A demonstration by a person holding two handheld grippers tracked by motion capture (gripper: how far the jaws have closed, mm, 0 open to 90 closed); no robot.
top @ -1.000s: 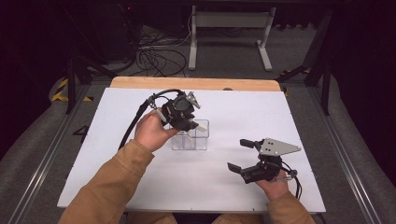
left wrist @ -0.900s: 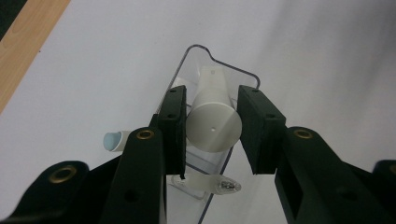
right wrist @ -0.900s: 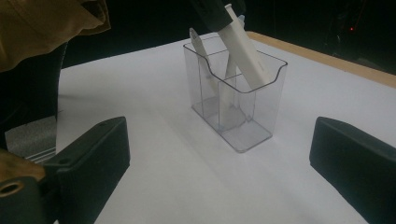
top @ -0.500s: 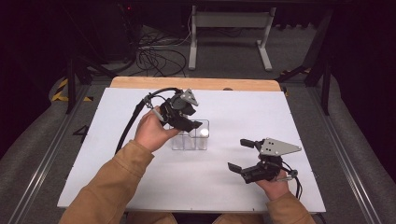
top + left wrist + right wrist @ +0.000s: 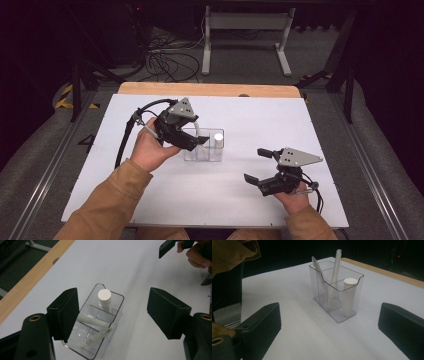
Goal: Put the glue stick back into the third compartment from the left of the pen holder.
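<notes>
A clear plastic organiser box (image 5: 212,155) stands mid-table. In its right end a white cylinder (image 5: 218,138) stands upright. The left gripper view looks down on the box (image 5: 117,312), the cylinder (image 5: 104,296), a leaning white tube (image 5: 92,321) and a thin clear-handled stick (image 5: 98,336). My left gripper (image 5: 196,132) hovers open over the box's left end, its jaws (image 5: 115,312) wide apart with nothing between them. My right gripper (image 5: 254,165) is open near the front right, pointing at the box (image 5: 337,291) from a distance, with the table between its jaws (image 5: 329,330).
The white table top (image 5: 305,122) has a wooden strip (image 5: 210,89) along its far edge. Cables and a metal stand's legs lie on the floor beyond. In the left gripper view, the right gripper's jaw (image 5: 170,246) and hand appear at the top right.
My left gripper has drifted a little to the left and down over the box's left end, jaws still open. The right gripper has stayed put.
</notes>
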